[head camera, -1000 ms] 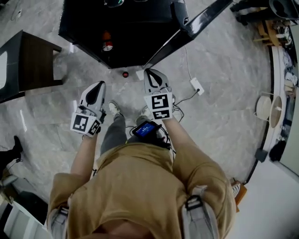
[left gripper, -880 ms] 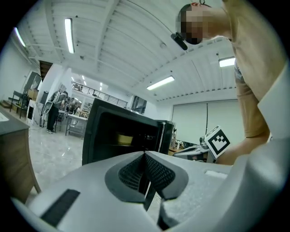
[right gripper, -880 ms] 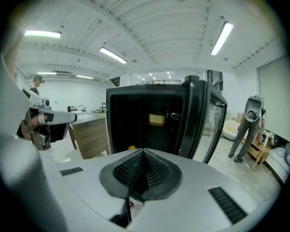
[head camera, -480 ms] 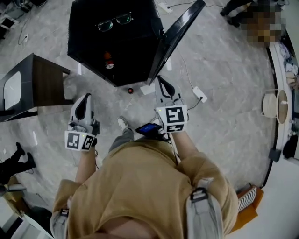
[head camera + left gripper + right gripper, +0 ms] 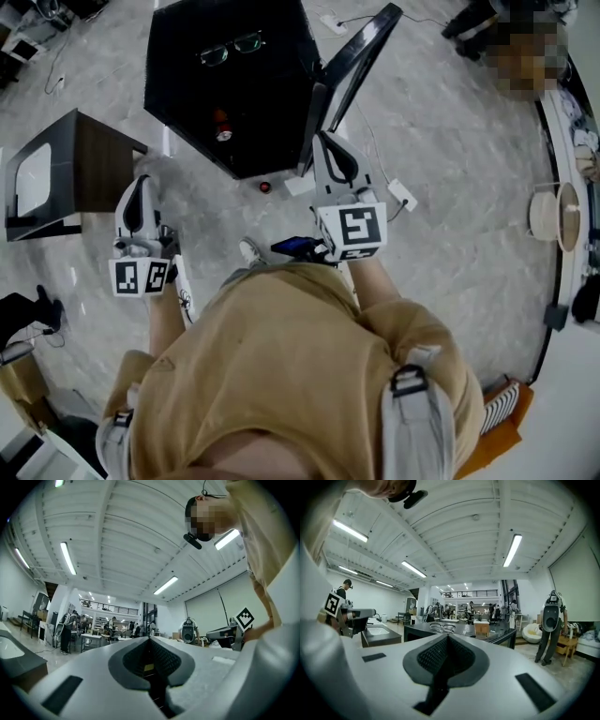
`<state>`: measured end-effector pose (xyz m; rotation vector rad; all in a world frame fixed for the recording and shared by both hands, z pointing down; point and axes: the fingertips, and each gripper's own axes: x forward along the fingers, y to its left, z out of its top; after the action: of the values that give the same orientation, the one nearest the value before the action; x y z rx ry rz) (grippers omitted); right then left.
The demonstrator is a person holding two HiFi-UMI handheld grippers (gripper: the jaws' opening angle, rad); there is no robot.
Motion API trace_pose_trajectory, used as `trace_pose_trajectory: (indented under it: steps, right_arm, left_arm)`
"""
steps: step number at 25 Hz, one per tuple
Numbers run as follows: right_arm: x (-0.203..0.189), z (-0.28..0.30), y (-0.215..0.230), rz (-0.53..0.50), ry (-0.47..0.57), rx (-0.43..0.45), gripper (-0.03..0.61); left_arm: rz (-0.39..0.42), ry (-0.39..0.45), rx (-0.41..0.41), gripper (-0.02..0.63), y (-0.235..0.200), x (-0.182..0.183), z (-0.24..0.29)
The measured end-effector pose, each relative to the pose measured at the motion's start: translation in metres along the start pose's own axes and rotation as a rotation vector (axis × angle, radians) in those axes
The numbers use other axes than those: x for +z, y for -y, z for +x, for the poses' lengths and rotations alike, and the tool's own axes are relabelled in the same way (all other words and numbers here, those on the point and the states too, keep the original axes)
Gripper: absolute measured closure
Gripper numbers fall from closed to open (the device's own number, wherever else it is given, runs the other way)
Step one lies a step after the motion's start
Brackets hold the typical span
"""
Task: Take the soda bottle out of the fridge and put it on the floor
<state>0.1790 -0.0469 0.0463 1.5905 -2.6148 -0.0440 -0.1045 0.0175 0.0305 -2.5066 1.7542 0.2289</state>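
Inside fridge [image 5: 178, 80] — soda bottle [image 5: 221, 126] | left gripper [image 5: 140, 185], right gripper [image 5: 327, 144] apart, empty

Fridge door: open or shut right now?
Open. The fridge door stands swung out from the fridge, and the soda bottle shows in the opening.

Seen from above, a person wears a mustard-tan short-sleeved shirt [image 5: 281, 375], grey shoulder straps [image 5: 405, 412] with black buckles, and a pale shoe [image 5: 249, 249]. The left tongs [image 5: 141, 180] and right tongs [image 5: 323, 139] are pale grey, with black textured pads [image 5: 433, 656] and black-and-white marker cubes [image 5: 352, 230].
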Motion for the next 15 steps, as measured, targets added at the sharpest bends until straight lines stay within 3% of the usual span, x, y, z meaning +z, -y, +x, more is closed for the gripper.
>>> trace_pose_trajectory:
  steps: [7, 15]
  right_arm:
    - [0.038, -0.007, -0.001, -0.056, 0.077, 0.003, 0.577]
    - [0.063, -0.001, -0.003, -0.089, 0.133, 0.025, 0.578]
  left_arm:
    - [0.052, 0.024, 0.051, 0.612, -0.006, 0.017, -0.014]
    - [0.049, 0.041, 0.11, 0.612, -0.026, 0.022, -0.032]
